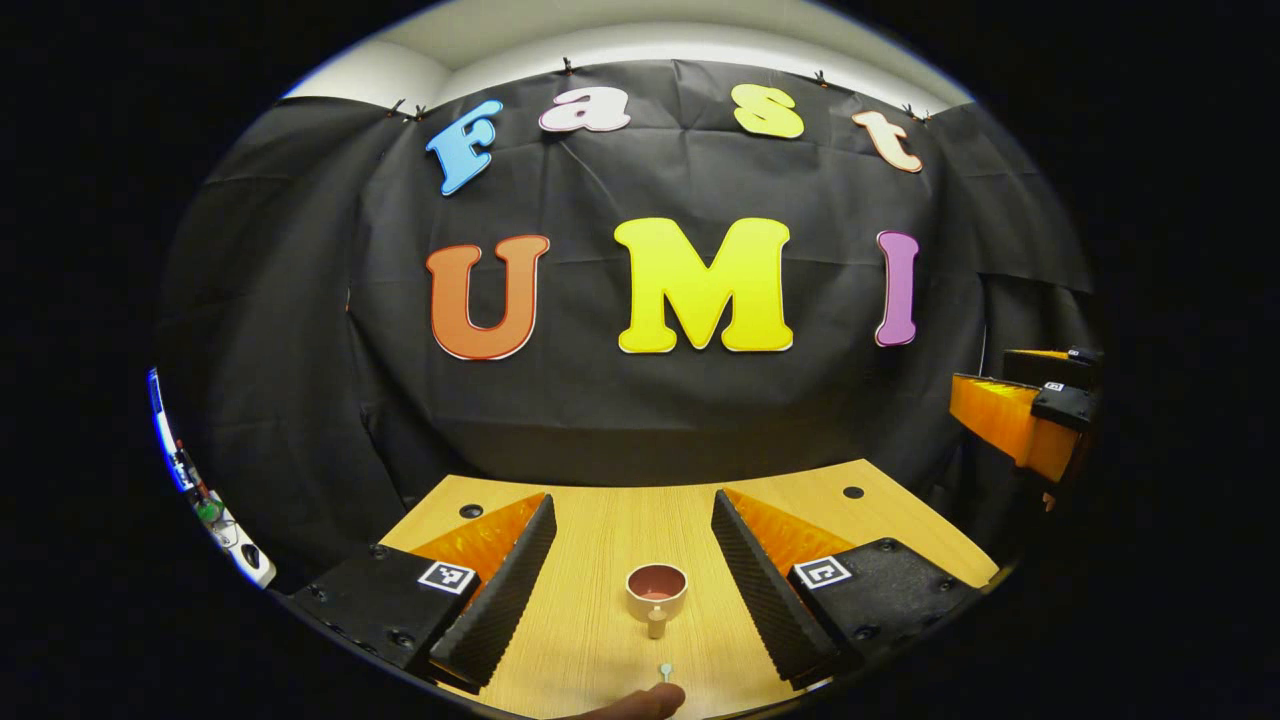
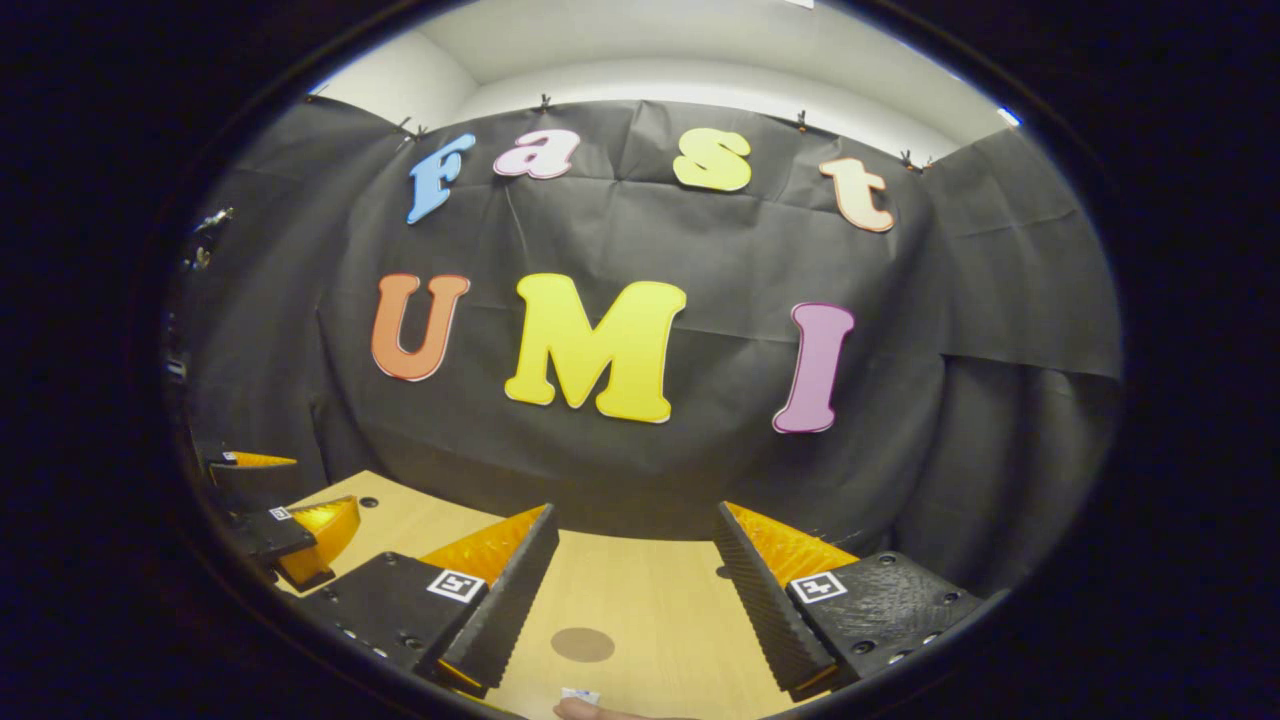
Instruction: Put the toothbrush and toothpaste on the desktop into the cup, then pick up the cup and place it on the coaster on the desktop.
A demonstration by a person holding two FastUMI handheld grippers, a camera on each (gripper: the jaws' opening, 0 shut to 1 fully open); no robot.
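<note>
Left claw (image 1: 632, 560) spread wide, raised over table (image 1: 600, 640), cup (image 1: 657, 592) framed between fingers, upright, mouth open for loading. Right claw (image 2: 632, 575) also spread, holds nothing, aimed at bare coaster (image 2: 583, 644). Toothbrush, toothpaste: cannot tell where.

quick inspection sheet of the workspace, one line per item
surface: wooden desktop with small round holes near its far corners, seen in both views.
job's things: cup upright and open, between the left tongs' fingers but untouched; a small white tip lies near it at the bottom edge, too small to identify; round coaster flat and bare, ahead of the right tongs.
clutter: nothing seen.
grippers: left tongs open, holding nothing; right tongs open, holding nothing.
cables: nothing seen on the desktop; unclear items at the left gripper view's far-left edge.
surroundings: black cloth wall, white wall above.
</note>
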